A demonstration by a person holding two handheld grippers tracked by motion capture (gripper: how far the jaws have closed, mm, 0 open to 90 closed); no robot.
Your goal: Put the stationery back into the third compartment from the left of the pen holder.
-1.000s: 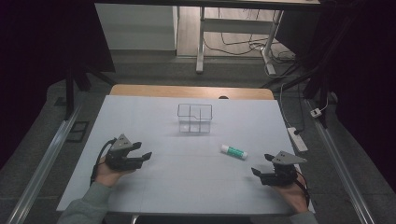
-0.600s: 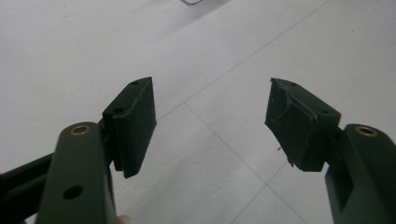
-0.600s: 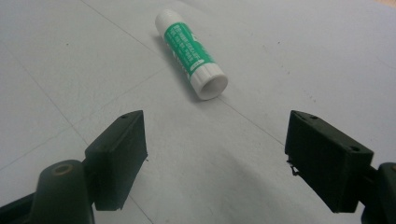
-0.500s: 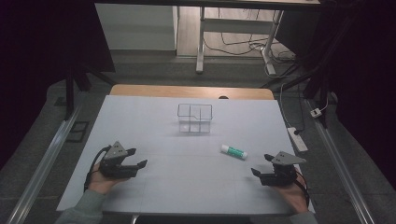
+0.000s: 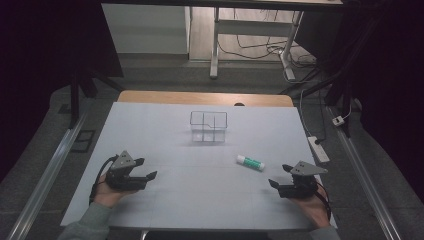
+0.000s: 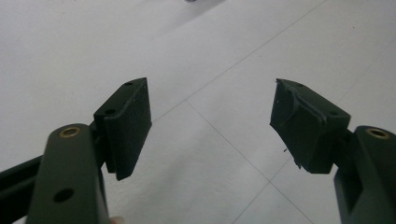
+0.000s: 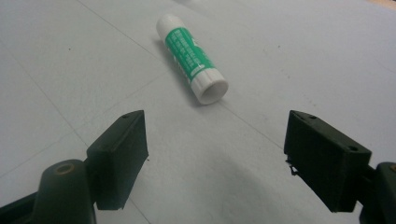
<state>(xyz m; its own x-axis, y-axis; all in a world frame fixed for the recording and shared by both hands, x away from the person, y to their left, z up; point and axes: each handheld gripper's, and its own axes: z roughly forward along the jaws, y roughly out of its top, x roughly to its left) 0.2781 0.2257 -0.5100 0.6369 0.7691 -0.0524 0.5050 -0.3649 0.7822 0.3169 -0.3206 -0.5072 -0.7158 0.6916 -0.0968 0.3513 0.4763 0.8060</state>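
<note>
Glue stick [image 7: 191, 58], a smooth green-and-white cylinder, lies on the matte white worktop [image 5: 165, 140] ahead of the wide, empty right gripper [image 7: 215, 158]; left gripper [image 6: 210, 126], just opening, is wide and empty.

Dim room, lit tabletop, soft shadows, slightly grainy

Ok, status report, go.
Both open, empty: left hand-held gripper just opened wider, right hand-held gripper faces glue stick. Stick lying flat, untouched. Path clear.
</note>
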